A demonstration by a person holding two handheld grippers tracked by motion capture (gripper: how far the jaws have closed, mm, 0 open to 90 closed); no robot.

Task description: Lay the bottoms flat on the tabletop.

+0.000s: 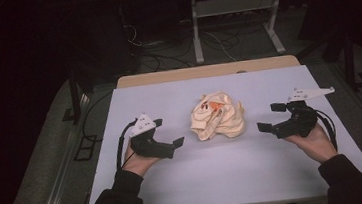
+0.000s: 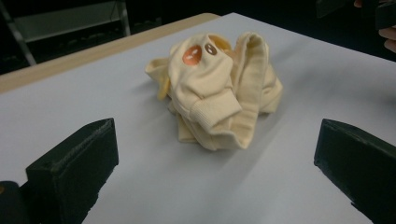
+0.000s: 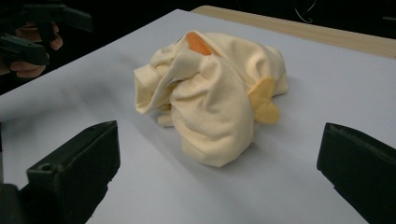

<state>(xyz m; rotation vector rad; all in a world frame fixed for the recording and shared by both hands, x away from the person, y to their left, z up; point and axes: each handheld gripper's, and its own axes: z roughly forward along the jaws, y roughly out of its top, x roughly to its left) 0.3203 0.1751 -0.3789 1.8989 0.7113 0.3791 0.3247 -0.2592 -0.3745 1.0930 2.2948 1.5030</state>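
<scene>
A crumpled cream-yellow garment (image 1: 217, 116) with orange patches lies bunched in the middle of the pale table (image 1: 226, 173). My left gripper (image 1: 168, 132) rests open on the table to the garment's left, a short gap away, with nothing between its jaws. On the other side my right gripper (image 1: 271, 117) is open too, also a short gap away. In the left gripper view the garment (image 2: 219, 93) sits ahead of the spread black fingers (image 2: 74, 172). The right gripper view has the garment (image 3: 215, 98) ahead of its own fingers (image 3: 359, 168), and the left gripper (image 3: 37, 32) far off.
The table's far edge is a bare wooden strip (image 1: 206, 72). Beyond it stand a metal frame (image 1: 233, 11) and loose cables (image 1: 164, 53) on a dark floor. Open table surface lies in front of and behind the garment.
</scene>
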